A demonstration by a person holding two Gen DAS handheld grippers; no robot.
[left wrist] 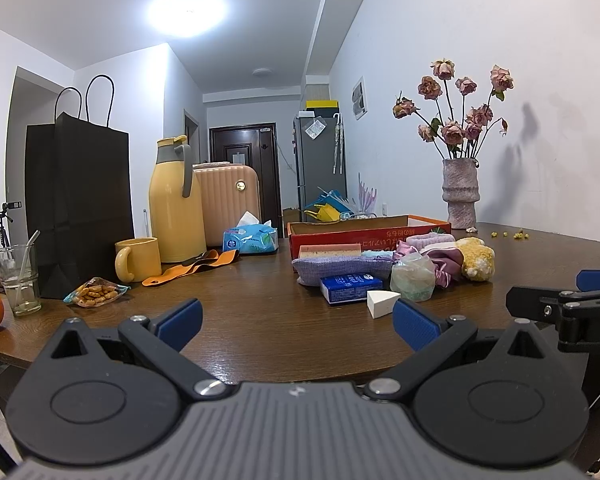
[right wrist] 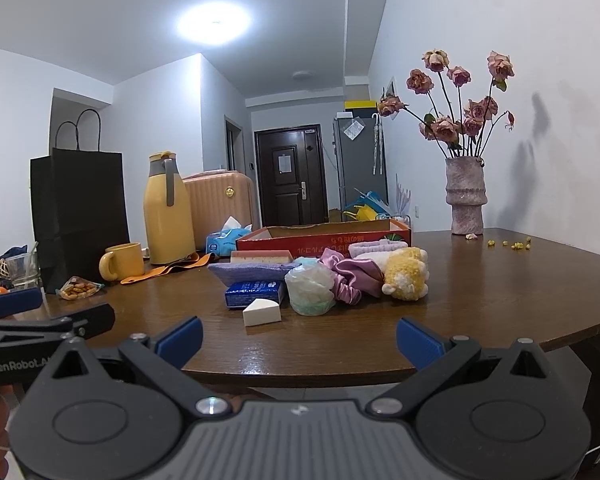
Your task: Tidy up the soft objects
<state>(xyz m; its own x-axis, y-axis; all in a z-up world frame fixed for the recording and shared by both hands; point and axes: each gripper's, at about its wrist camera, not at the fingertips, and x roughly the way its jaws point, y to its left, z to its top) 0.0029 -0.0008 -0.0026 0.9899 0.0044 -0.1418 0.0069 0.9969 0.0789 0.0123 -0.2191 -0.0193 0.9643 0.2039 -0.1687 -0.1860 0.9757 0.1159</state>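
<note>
Here, left gripper [left wrist: 298, 326] and right gripper [right wrist: 299, 338] hovering at near edge of dark wooden table [right wrist: 500, 280], jaws of both spread wide, gripping nothing. Soft items lying clustered before shallow red cardboard box [right wrist: 324, 240]: white wedge sponge [right wrist: 262, 312], yellow plush toy [right wrist: 406, 278], pink satin scrunchie [right wrist: 350, 276], purple knitted pouch [right wrist: 252, 272].

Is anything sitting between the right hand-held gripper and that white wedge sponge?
Nothing visible: bare table lies between the open right hand-held gripper and the white wedge sponge, the nearest item of the pile.
</note>
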